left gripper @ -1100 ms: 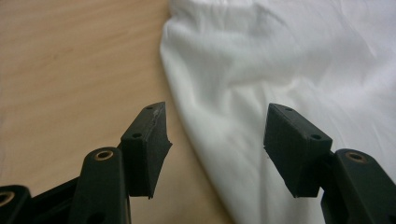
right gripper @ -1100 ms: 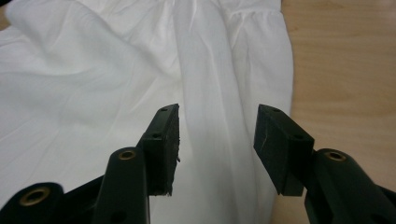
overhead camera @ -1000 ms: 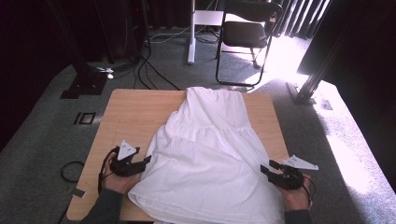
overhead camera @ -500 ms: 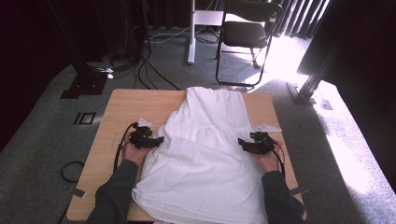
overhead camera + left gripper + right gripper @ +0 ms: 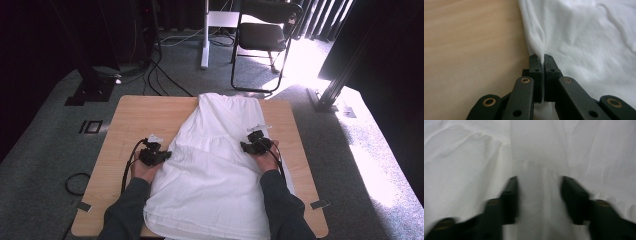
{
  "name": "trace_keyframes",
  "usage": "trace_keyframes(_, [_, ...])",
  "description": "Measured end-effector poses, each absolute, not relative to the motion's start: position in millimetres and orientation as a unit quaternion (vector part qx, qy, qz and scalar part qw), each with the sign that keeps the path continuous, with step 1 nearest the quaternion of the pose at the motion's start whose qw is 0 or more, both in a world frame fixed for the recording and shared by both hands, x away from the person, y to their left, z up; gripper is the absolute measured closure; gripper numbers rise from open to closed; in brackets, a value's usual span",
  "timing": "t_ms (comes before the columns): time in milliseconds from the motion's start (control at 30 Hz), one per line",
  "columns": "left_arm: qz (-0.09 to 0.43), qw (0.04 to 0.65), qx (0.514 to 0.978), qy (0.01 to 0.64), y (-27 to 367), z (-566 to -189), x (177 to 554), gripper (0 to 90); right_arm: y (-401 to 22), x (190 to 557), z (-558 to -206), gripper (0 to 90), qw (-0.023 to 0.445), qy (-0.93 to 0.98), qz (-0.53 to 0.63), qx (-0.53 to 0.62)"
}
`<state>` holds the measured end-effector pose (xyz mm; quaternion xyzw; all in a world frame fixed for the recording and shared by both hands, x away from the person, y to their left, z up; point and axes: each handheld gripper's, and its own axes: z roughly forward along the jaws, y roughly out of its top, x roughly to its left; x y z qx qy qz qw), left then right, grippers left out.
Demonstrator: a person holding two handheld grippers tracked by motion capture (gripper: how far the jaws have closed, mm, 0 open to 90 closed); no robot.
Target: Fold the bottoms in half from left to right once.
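At the bottom of the high view the person's forearms come in on either side of a white dress [image 5: 220, 165], which lies flat on the wooden table [image 5: 145, 112] with its long axis running from the lower centre of the frame, where the hem hangs at the near edge, up to the narrow top at upper centre. The left gripper [image 5: 159, 156] sits at the dress's left edge, mid-frame, its jaws having just closed and now clenched on a pinch of that edge. The right gripper [image 5: 250, 146] sits at the right edge, slightly farther up the frame; its jaws have just been closing, with cloth between them but a gap left, not yet pressing. Both are equally near the dress.
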<state>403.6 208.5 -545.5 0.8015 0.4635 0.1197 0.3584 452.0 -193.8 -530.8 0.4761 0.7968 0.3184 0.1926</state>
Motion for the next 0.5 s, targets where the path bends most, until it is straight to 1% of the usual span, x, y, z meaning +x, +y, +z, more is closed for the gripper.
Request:
trace_keyframes(33, [0.119,0.359,0.803,0.461,210.5,-545.7,398.5,88.6,-198.2,453.3,-529.0,76.8,0.192,0.789,0.322,0.487])
trace_keyframes(100, [0.12,0.36,0.802,0.461,216.9,-546.2,384.3,88.7,-207.4,453.2,-523.6,87.2,0.194,0.773,0.332,0.505])
trace_keyframes(167, [0.124,0.357,0.803,0.461,224.0,-545.5,370.3,88.7,-222.9,451.2,-513.7,88.5,0.209,0.752,0.346,0.52])
trace_keyframes(333, [0.126,0.374,0.794,0.462,239.6,-539.9,332.5,88.9,-251.3,444.7,-492.1,88.6,0.223,0.733,0.376,0.521])
trace_keyframes(367, [0.126,0.374,0.794,0.462,239.6,-539.9,332.5,89.0,-251.3,444.7,-492.1,88.6,0.223,0.733,0.376,0.521])
trace_keyframes(400, [0.132,0.371,0.796,0.46,240.8,-541.0,322.9,89.0,-256.3,444.2,-491.2,88.5,0.227,0.733,0.372,0.523])
trace_keyframes(433, [0.132,0.367,0.799,0.459,240.3,-543.1,317.4,89.0,-260.3,445.8,-496.9,88.1,0.216,0.74,0.366,0.521])
trace_keyframes(500, [0.133,0.359,0.8,0.462,239.3,-546.3,311.8,89.0,-259.8,447.5,-509.7,88.1,0.21,0.753,0.344,0.52])
